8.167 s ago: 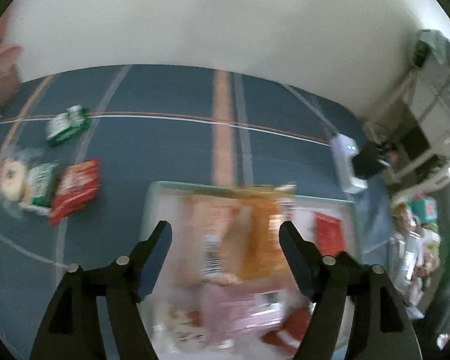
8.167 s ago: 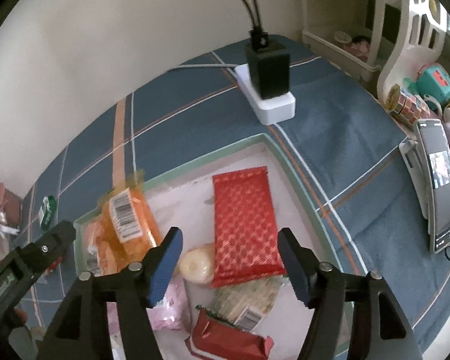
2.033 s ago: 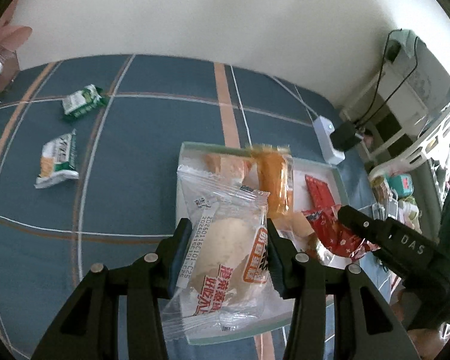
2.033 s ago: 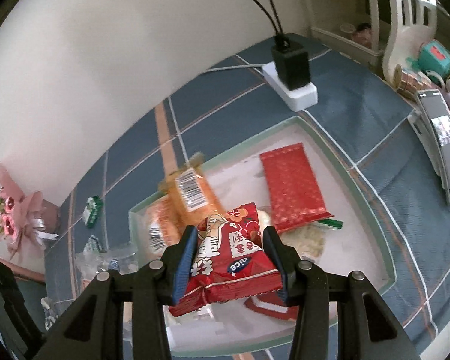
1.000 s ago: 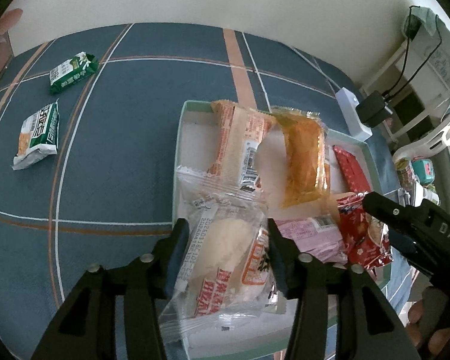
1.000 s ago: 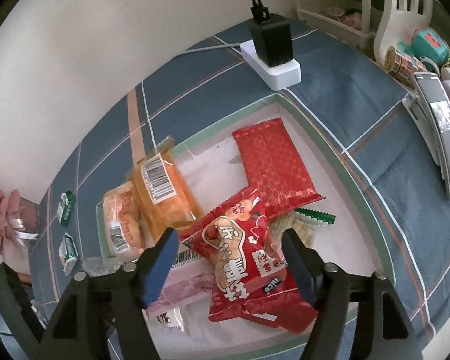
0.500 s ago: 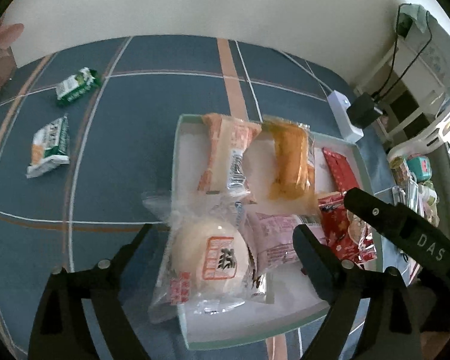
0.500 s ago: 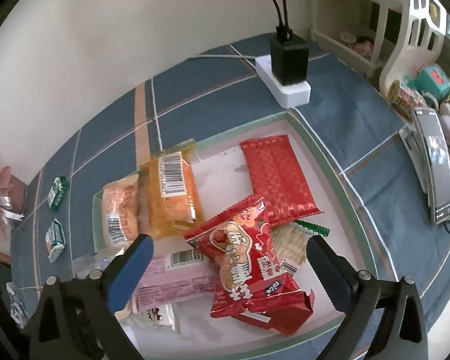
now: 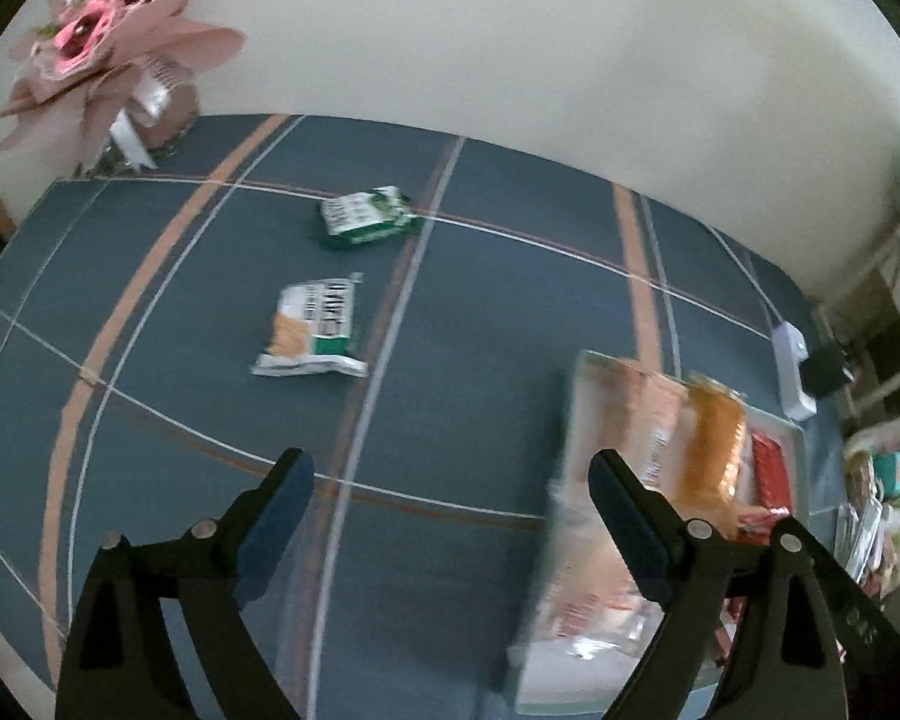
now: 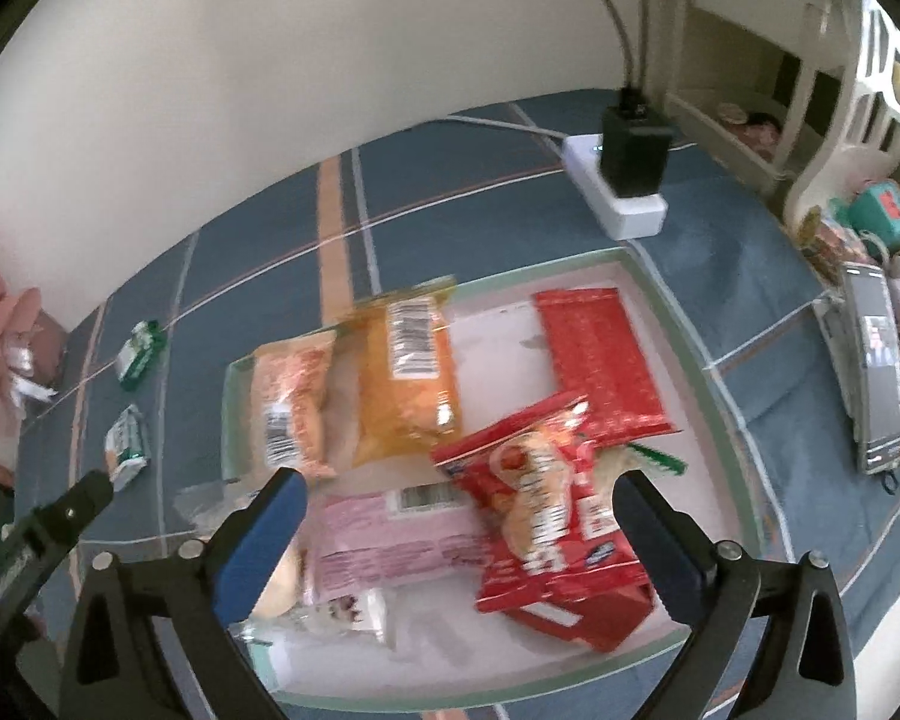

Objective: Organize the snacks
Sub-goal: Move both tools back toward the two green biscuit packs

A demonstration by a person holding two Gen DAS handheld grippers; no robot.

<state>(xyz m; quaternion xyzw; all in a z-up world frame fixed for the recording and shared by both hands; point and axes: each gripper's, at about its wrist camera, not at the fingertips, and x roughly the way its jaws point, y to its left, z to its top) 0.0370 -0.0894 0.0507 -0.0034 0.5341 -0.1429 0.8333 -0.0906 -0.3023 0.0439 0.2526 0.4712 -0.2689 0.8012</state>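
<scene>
A pale green-rimmed tray point(image 10: 681, 315) holds several snack packets: an orange one point(image 10: 408, 372), a peach bread packet point(image 10: 288, 402), a flat red one point(image 10: 600, 354), a pink one point(image 10: 390, 534), a red cartoon packet point(image 10: 546, 498) and a wrapped bun point(image 10: 282, 582). My right gripper point(image 10: 459, 483) hangs open above them, holding nothing. My left gripper point(image 9: 447, 468) is over bare blue cloth left of the tray point(image 9: 570, 420), its jaws opening with nothing between them. Out on the cloth lie a green packet point(image 9: 366, 217) and a white-green cracker packet point(image 9: 315, 330).
A white power strip with a black adapter point(image 10: 630, 180) lies behind the tray. A phone point(image 10: 876, 360) and small toys sit at the right edge, below a white shelf point(image 10: 750, 60). A pink bouquet point(image 9: 108, 30) stands at the far left by the wall.
Both grippers opened and let go: the bun and the red cartoon packet now lie in the tray. My left gripper swung left and up, off the tray. The right one rose slightly.
</scene>
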